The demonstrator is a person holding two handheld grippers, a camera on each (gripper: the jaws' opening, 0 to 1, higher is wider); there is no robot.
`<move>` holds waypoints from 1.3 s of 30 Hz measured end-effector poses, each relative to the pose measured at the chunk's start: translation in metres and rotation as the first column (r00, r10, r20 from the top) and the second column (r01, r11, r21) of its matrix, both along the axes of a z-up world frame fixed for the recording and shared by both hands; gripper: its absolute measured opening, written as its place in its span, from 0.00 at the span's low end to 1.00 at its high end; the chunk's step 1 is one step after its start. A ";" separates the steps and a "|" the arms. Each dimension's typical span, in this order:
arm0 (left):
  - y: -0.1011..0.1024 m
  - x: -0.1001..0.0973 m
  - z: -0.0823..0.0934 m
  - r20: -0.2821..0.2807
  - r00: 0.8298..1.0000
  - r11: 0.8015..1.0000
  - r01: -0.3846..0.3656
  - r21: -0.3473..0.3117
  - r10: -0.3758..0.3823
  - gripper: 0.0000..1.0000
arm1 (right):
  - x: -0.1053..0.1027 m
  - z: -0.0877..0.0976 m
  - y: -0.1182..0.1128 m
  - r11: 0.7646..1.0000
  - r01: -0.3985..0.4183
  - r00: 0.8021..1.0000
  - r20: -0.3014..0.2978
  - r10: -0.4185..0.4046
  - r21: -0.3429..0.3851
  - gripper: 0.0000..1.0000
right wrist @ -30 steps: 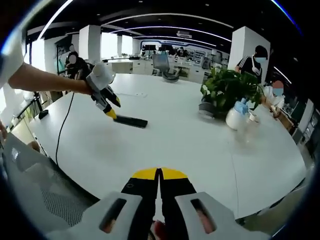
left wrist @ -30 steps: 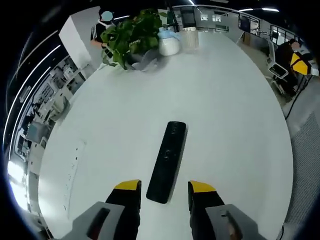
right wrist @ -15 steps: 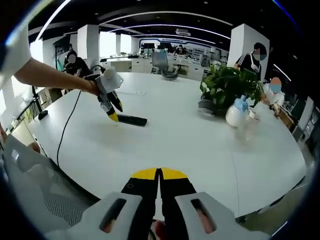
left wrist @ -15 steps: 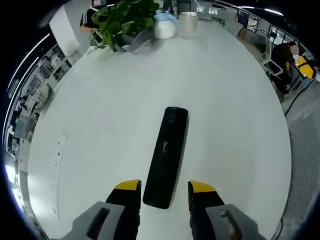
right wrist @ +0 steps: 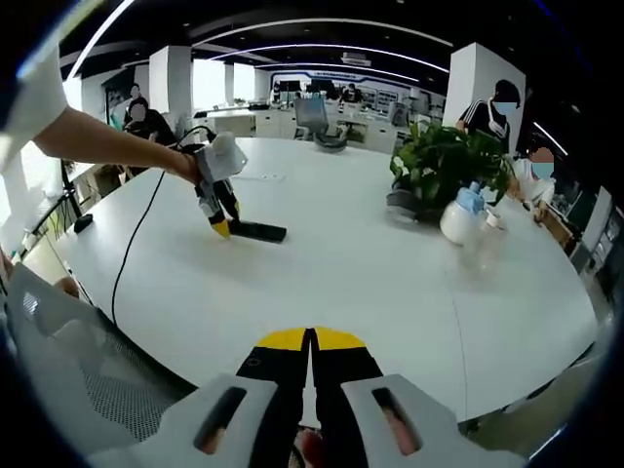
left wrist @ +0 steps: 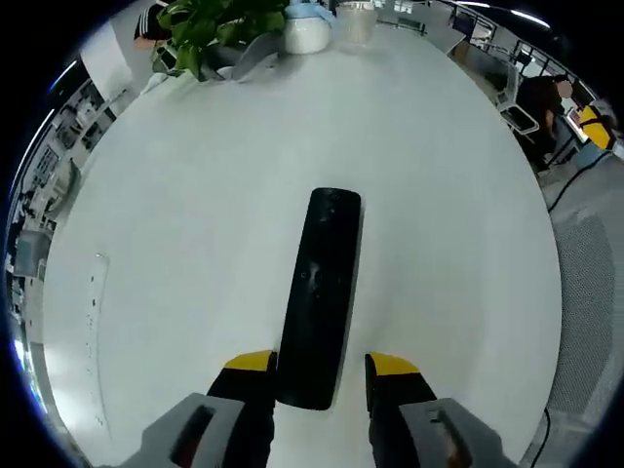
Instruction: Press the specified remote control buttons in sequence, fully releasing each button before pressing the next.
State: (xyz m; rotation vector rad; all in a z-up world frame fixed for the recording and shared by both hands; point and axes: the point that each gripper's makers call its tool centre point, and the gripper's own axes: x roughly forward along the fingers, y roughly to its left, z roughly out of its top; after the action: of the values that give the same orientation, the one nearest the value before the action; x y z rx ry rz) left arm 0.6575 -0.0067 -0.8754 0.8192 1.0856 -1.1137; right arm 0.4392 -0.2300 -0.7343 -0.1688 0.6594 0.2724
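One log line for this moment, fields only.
left hand-held gripper: open, straddling near end of black remote control | right hand-held gripper: shut, off white table | buttons: none pressed

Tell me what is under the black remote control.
The remote control lies flat on the bare white table, its near end between the open jaws of the left gripper. Nothing else shows beneath it; its underside and the tabletop it covers are hidden.

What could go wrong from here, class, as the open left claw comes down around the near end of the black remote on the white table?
1. The left claw straddles the remote at one end only; closing there could pivot or slide it on the smooth table.
2. A yellow tip might press a button unintentionally.
3. The right claw is shut and far away, so it cannot steady the remote.
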 end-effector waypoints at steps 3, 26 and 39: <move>0.000 0.000 0.000 0.004 1.000 1.000 0.005 -0.004 -0.005 0.36 | 0.000 0.000 0.000 1.000 -0.001 1.000 -0.002 0.001 0.000 0.00; -0.002 -0.003 0.001 0.033 0.999 0.999 0.035 -0.038 -0.034 0.23 | -0.002 -0.002 0.002 1.000 -0.011 1.000 -0.021 0.011 -0.003 0.00; -0.002 -0.004 0.001 0.075 0.995 0.998 0.064 -0.025 -0.062 0.22 | -0.002 0.000 0.002 1.000 -0.002 1.000 -0.016 0.002 0.016 0.00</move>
State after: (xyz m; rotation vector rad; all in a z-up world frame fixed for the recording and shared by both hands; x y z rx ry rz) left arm 0.6539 -0.0088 -0.8740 0.8715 0.9866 -1.1398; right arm 0.4376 -0.2282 -0.7347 -0.1526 0.6725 0.2812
